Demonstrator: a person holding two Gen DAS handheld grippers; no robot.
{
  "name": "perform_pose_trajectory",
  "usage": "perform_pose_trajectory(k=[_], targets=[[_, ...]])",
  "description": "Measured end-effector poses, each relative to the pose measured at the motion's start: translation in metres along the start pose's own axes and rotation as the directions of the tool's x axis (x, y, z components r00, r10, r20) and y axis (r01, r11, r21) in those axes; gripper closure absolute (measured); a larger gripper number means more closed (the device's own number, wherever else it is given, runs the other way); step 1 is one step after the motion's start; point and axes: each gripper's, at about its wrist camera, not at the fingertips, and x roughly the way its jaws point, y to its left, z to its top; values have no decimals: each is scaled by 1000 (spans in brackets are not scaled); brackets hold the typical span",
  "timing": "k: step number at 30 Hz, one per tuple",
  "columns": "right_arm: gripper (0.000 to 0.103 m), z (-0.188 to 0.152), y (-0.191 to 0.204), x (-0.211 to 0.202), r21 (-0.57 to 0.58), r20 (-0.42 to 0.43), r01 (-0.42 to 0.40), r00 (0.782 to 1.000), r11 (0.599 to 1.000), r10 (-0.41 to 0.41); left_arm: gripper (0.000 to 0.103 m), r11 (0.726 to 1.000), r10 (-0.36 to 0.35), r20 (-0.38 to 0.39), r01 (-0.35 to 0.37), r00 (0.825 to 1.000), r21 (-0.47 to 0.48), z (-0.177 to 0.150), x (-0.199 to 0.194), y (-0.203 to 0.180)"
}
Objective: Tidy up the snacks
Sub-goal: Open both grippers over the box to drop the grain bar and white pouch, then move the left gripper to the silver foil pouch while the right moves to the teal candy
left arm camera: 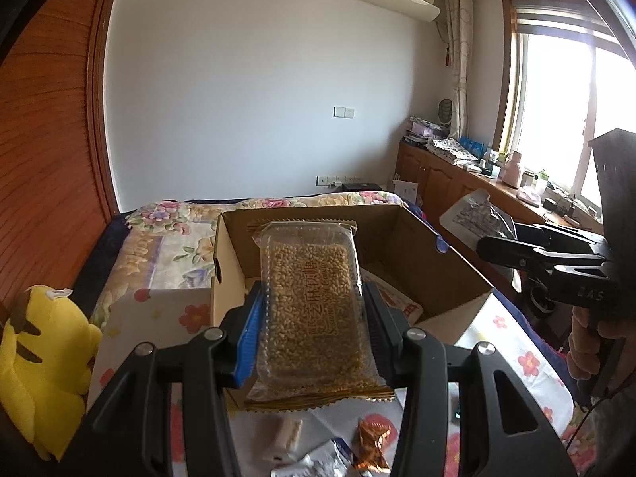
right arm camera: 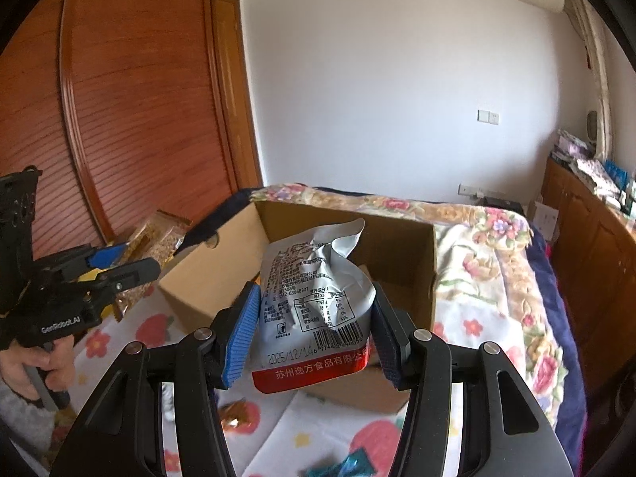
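Observation:
My left gripper (left arm camera: 312, 318) is shut on a clear packet of sesame candy (left arm camera: 312, 302) with gold sealed ends, held above the near left corner of an open cardboard box (left arm camera: 437, 274). My right gripper (right arm camera: 314, 326) is shut on a silver snack bag (right arm camera: 314, 298) with a red bottom band, held over the near edge of the same box (right arm camera: 206, 278). The right gripper shows at the right of the left wrist view (left arm camera: 516, 254). The left gripper with its candy packet (right arm camera: 159, 246) shows at the left of the right wrist view. A white packet (left arm camera: 401, 302) lies inside the box.
The box stands on a bed with a floral cover (left arm camera: 167, 270). Loose small snacks (left arm camera: 318, 449) lie on the cover near me, also below the right gripper (right arm camera: 238, 417). A yellow plush toy (left arm camera: 43, 353) sits at left. A wooden cabinet (left arm camera: 457, 183) runs under the window.

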Motion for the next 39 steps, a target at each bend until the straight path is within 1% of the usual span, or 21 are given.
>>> perform_pose_trajectory(k=[5, 10, 13, 18, 21, 23, 25, 28, 32, 35, 39], targets=[[48, 7, 1, 27, -23, -18, 17, 1000, 1000, -17, 56, 1000, 0, -16, 1, 1000, 12, 6, 28, 6], [48, 4, -5, 68, -24, -83, 42, 996, 999, -44, 56, 1000, -5, -53, 4, 999, -4, 2, 55, 14], [48, -3, -4, 81, -36, -117, 54, 991, 998, -58, 55, 1000, -7, -64, 6, 998, -19, -2, 64, 16], [47, -13, -5, 92, -31, -148, 59, 987, 998, -63, 50, 999, -11, -91, 8, 996, -32, -8, 74, 15], [42, -19, -6, 96, -14, -162, 60, 985, 998, -61, 44, 1000, 4, -81, -6, 997, -27, -9, 71, 13], [41, -20, -7, 98, -9, -160, 65, 985, 998, -65, 44, 1000, 3, -84, -6, 996, -29, -7, 67, 13], [36, -22, -4, 99, -2, -176, 57, 983, 998, -56, 44, 1000, 2, -75, -4, 997, -28, -6, 59, 12], [36, -22, 0, 93, -16, -172, 59, 983, 998, -61, 44, 1000, 8, -57, -8, 998, -8, -6, 45, 9], [36, -24, 1, 74, 2, -152, 48, 987, 999, -47, 44, 1000, 20, -31, -20, 999, 15, -6, 26, 8], [36, -28, 4, 57, 2, -138, 53, 989, 999, -52, 44, 999, 24, -13, -23, 1000, 31, -9, 8, 5], [36, -41, 10, 27, 9, -117, 58, 991, 998, -57, 44, 999, 18, -5, -18, 1000, 36, -20, -12, 0]])
